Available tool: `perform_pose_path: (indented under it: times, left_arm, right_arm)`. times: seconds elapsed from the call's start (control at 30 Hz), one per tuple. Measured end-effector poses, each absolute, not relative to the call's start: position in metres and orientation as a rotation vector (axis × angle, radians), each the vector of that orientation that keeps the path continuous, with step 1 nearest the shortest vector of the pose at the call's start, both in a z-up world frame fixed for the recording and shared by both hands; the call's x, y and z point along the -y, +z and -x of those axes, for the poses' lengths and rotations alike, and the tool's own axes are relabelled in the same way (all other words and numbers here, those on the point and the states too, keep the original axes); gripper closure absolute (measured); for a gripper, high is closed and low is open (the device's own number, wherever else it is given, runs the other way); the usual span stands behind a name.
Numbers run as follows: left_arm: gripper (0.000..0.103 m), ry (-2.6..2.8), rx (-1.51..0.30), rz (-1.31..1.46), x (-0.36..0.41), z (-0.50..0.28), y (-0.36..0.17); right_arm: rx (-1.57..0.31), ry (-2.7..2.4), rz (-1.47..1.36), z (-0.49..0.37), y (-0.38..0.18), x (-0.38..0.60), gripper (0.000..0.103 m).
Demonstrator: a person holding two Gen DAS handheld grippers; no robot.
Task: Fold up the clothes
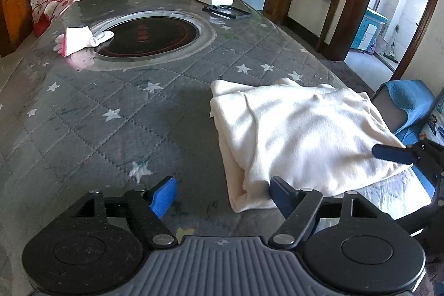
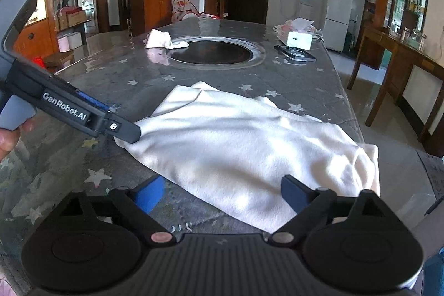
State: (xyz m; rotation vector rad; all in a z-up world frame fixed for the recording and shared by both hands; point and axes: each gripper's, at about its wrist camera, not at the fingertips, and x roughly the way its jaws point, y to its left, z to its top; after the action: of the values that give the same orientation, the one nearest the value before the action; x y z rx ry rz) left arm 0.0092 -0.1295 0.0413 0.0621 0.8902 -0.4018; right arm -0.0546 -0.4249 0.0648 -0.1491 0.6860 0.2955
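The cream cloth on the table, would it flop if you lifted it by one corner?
Probably yes. The cream cloth lies in soft folds and wrinkles, so it looks floppy. Its edge droops over the table rim, so it may slide on the glossy top.

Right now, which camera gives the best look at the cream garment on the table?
The right wrist view: the cream garment lies nearly whole across the table. The left wrist view shows it off to the right, its near edge behind a gripper finger.

Cream garment [image 1: 299, 129]: soft matt fleecy cloth. Counter [image 1: 111, 107]: quilted grey cloth under a glossy clear film. My left claw [image 1: 224, 193]: matt black plastic, blue rubbery pads.
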Motion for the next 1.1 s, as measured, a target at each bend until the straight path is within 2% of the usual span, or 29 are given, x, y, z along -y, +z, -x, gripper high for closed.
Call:
perform_pose_path:
  times: [0.27,0.57,1.1]
  left_arm:
    - [0.015,-0.400,-0.895,-0.064,0.122,0.003,0.039]
    - [0.000,-0.396,-0.904,-0.082,0.115,0.018,0.035]
    - [0.000,-0.370,-0.911,-0.195,0.121,0.040,0.020]
  right_arm:
    - [-0.701,0.286,0.122,0.066,0.064,0.423,0.000]
    - [-0.737,0.280,0.090,0.079,0.061,0.427,0.000]
    - [-0.796,0.251,0.086,0.097,0.048,0.427,0.000]
